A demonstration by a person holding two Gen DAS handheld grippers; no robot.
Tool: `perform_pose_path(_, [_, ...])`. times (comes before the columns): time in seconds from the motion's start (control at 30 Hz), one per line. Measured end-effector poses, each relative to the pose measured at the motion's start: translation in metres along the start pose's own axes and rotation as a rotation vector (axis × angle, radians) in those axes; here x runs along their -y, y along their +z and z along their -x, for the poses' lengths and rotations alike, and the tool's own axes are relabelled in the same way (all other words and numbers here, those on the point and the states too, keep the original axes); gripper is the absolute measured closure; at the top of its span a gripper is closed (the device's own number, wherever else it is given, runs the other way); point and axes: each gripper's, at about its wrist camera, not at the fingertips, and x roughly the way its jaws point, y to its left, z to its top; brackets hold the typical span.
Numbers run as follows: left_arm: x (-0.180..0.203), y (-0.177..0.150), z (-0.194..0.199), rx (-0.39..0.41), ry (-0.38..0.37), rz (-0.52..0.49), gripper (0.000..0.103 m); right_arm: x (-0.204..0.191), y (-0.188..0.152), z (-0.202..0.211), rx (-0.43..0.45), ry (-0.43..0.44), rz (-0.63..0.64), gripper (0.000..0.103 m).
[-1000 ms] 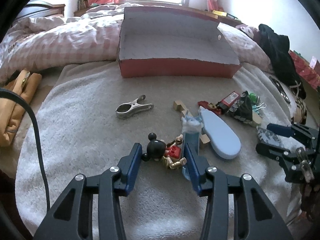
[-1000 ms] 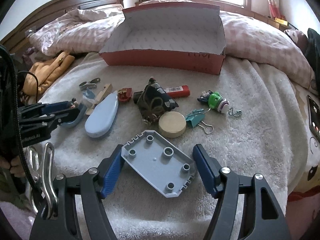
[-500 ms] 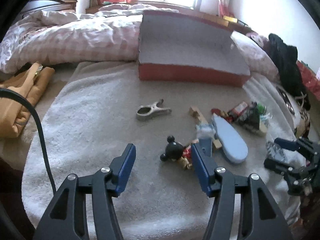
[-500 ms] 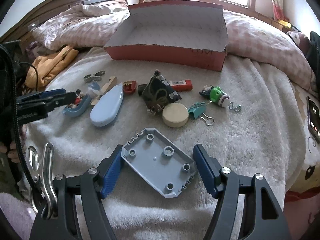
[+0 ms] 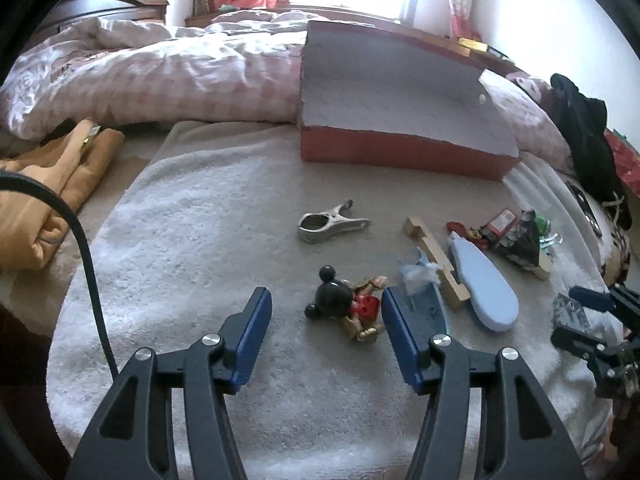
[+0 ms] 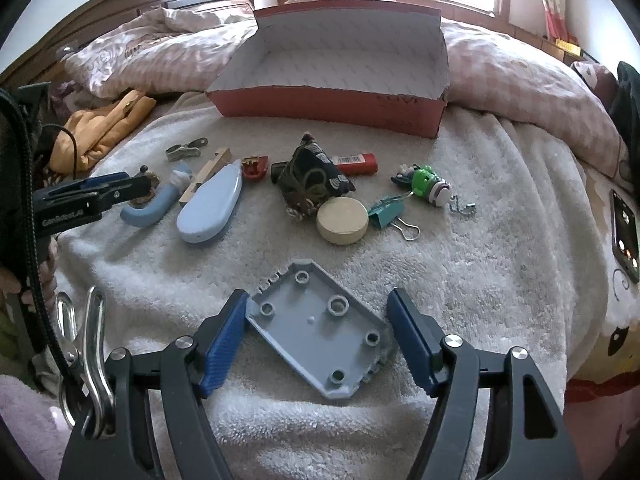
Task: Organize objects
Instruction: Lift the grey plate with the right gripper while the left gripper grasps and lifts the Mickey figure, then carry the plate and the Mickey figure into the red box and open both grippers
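My left gripper (image 5: 325, 312) is open around a small mouse figure (image 5: 344, 307) with black ears and a red body, lying on the grey towel (image 5: 192, 248). My right gripper (image 6: 316, 322) is open, its jaws on either side of a grey plastic plate (image 6: 320, 334) with round studs; the left pad touches its edge. An open red cardboard box (image 5: 404, 120) stands at the back, empty inside; it also shows in the right wrist view (image 6: 340, 68). The left gripper shows at the left of the right wrist view (image 6: 92, 196).
On the towel lie a metal clamp (image 5: 330, 224), a wooden piece (image 5: 434, 256), a pale blue oval case (image 6: 210, 210), a curved blue handle (image 6: 154, 206), a dark patterned pouch (image 6: 314, 186), a wooden disc (image 6: 342, 220), a teal binder clip (image 6: 390, 216), a green toy (image 6: 426, 182) and a red lighter (image 6: 358, 160). A phone (image 6: 624, 236) lies right.
My left gripper has opened wider and drawn back slightly from the mouse figure, with the view swinging left. The right gripper stays around the grey plate.
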Motion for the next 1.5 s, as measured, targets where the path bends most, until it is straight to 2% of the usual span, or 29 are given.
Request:
perform_pose_path(0.13, [0.012, -0.002, -0.007, -0.017, -0.012, -0.035, 0.046, -0.001, 0.001, -0.001, 0.013, -0.008, -0.003, 0.031])
perform_pose_path(0.27, [0.018, -0.002, -0.011, -0.013, 0.008, -0.064, 0.046, 0.001, 0.001, -0.001, 0.029, -0.001, -0.014, 0.031])
perform_pose_path(0.33, [0.019, -0.003, -0.01, -0.013, 0.018, -0.071, 0.057, 0.001, 0.0, -0.001, 0.037, 0.003, -0.018, 0.032])
perform_pose_path(0.37, [0.02, -0.003, -0.01, -0.012, 0.029, -0.081, 0.059, 0.001, 0.0, -0.001, 0.039, 0.002, -0.018, 0.032])
perform_pose_path(0.63, [0.022, -0.003, -0.004, -0.009, 0.011, -0.089, 0.06, 0.001, -0.002, 0.003, 0.05, -0.002, -0.021, 0.033])
perform_pose_path(0.93, [0.025, 0.01, 0.016, 0.026, -0.032, -0.067, 0.06, -0.001, 0.013, 0.018, 0.111, 0.002, -0.006, 0.033])
perform_pose_path(1.17, [0.035, 0.032, 0.023, 0.041, -0.051, -0.074, 0.06, -0.002, 0.034, 0.024, 0.154, 0.009, 0.032, 0.033])
perform_pose_path(1.23, [0.038, 0.041, 0.022, 0.033, -0.03, -0.076, 0.06, -0.002, 0.045, 0.026, 0.166, 0.015, 0.035, 0.033])
perform_pose_path(1.5, [0.046, 0.083, 0.017, 0.054, -0.036, -0.069, 0.06, 0.001, 0.093, 0.026, 0.184, 0.044, 0.046, 0.033])
